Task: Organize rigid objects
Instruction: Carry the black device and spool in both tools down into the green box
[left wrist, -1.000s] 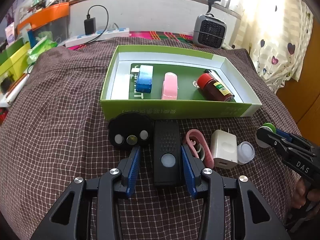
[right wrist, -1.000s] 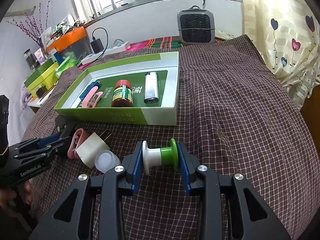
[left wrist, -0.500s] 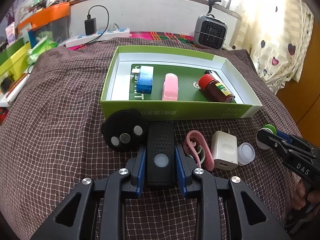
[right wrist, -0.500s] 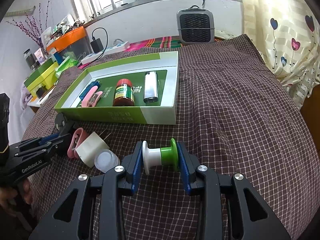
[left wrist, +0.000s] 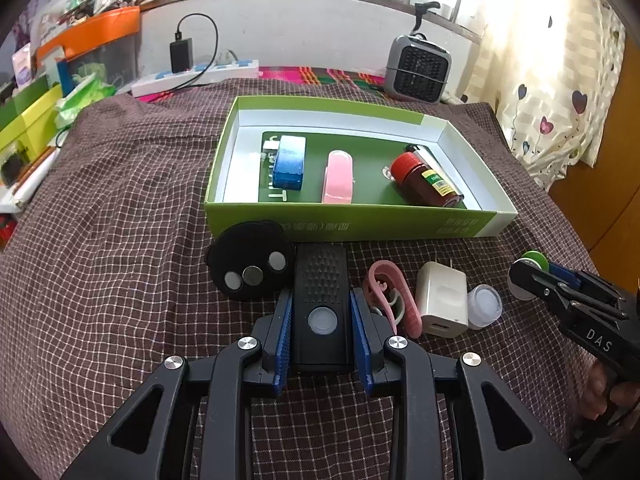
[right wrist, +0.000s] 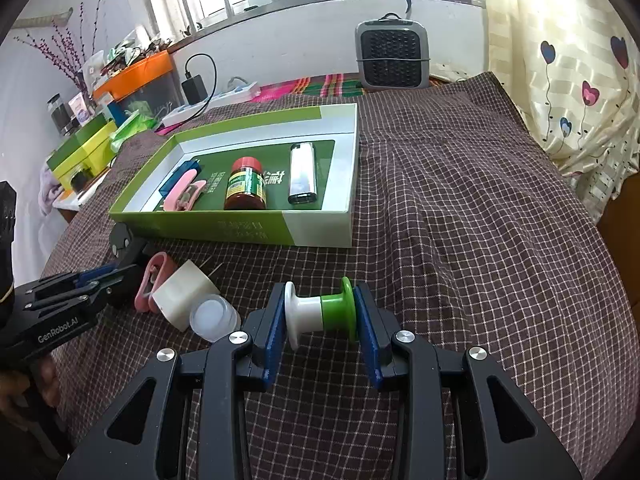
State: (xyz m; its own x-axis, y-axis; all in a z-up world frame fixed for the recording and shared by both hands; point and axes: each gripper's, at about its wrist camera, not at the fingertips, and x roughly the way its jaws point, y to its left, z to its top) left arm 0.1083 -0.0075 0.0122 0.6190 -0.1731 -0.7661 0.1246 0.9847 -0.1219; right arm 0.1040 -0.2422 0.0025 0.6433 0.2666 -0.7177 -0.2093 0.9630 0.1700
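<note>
The left gripper is clenched on a black rectangular device lying on the checked cloth, its blue pads pressing both long sides. Just left of its fingers lies a black round disc; just right, a pink clip, a white charger and a small clear cap. Ahead stands the green box. The right gripper grasps a white-and-green spool by its two flanges, on the cloth.

Black left gripper, blue-lined jaws, silver screws, white lettering
</note>
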